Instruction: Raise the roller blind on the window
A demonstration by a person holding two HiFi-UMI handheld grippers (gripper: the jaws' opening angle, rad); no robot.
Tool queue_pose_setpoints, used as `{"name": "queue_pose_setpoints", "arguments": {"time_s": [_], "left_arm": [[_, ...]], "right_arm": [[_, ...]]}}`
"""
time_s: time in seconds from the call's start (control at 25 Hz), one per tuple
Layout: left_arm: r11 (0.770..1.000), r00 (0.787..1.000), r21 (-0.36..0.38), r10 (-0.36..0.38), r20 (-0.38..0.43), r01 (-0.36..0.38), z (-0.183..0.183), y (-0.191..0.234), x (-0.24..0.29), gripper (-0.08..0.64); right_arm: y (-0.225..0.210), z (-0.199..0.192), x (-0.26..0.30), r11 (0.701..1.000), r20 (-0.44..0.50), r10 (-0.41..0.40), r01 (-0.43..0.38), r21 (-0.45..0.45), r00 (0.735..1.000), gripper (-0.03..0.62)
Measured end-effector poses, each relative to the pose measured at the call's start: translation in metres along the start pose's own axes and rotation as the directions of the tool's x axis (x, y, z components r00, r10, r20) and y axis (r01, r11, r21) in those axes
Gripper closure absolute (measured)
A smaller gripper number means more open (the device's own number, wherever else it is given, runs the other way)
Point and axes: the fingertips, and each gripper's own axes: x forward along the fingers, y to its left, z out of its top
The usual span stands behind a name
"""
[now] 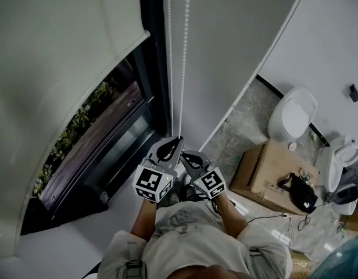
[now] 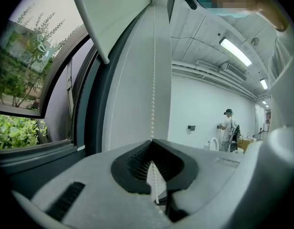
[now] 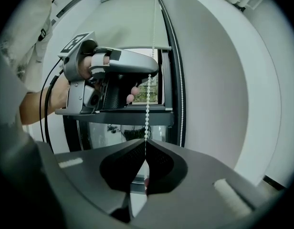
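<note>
A white roller blind (image 1: 57,68) covers the upper part of the window, with its bottom bar (image 1: 103,71) above the open glass. Two strands of white bead chain (image 1: 183,57) hang down beside the dark window frame. My left gripper (image 1: 178,139) is shut on one strand, and the bead chain (image 2: 153,104) runs straight up from its closed tips (image 2: 152,141). My right gripper (image 1: 185,154) sits just below the left one, shut on the same bead chain (image 3: 147,104), which enters its closed tips (image 3: 146,142). The second strand (image 3: 181,80) hangs free beside the frame.
A white wall panel (image 1: 237,45) stands right of the chain. On the floor at the right lie a cardboard box (image 1: 272,173) with a black bag on it and white toilets (image 1: 293,114). A person (image 2: 228,128) stands far off in the room.
</note>
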Motion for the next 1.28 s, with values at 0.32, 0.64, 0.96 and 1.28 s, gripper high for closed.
{"name": "queue_pose_setpoints", "arguments": {"time_s": [0.32,0.64,0.96,1.28], "left_arm": [[1.000,1.000,-0.001,0.003,0.002,-0.003,-0.005,0.000,-0.002,0.549],[1.000,1.000,0.006,0.002,0.009,-0.002,-0.003,0.000,-0.004,0.549],[1.000,1.000,0.010,0.004,0.012,-0.005,-0.005,-0.001,-0.004,0.549],[1.000,1.000,0.013,0.007,0.014,-0.007,-0.005,0.000,-0.006,0.549]], "right_arm": [[0.001,-0.002,-0.006,0.999,-0.025,-0.017,0.016,-0.047,1.000,0.577],[-0.005,0.055,-0.034,1.000,0.114,0.003,-0.003,-0.003,0.993,0.541],[-0.011,0.144,-0.049,0.999,0.258,0.038,-0.036,-0.014,0.965,0.538],[-0.014,0.218,-0.048,0.997,0.385,0.057,-0.036,-0.064,0.921,0.538]]}}
